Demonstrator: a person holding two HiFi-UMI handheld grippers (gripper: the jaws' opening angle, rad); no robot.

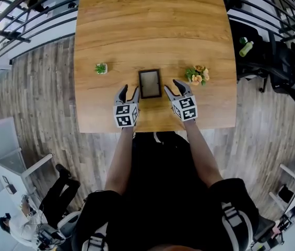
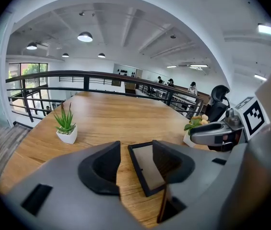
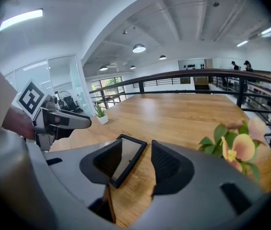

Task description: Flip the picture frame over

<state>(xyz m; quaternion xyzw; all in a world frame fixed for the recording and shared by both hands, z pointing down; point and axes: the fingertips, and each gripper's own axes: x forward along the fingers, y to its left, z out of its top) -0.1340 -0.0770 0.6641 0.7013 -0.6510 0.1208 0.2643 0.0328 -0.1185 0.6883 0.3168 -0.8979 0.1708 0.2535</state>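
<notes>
While both claws stand with jaws apart and nothing between the pads, the left claw [image 1: 128, 92] and right claw [image 1: 172, 87] flank the near end of the picture frame [image 1: 150, 83]. Frame lies flat on the desk [image 1: 152, 30], just ahead, long axis running away from the person. Left claw perhaps a shade nearer its edge; hard to judge. Desk: pale wood grain; potted plant [image 1: 101, 68] left, flowers [image 1: 197, 75] right, both apart from the frame. Beyond: dark railing [image 2: 85, 75], plank floor [image 1: 43, 98]

In both gripper views, a jaw covers one side of the picture frame [image 2: 147, 171].
</notes>
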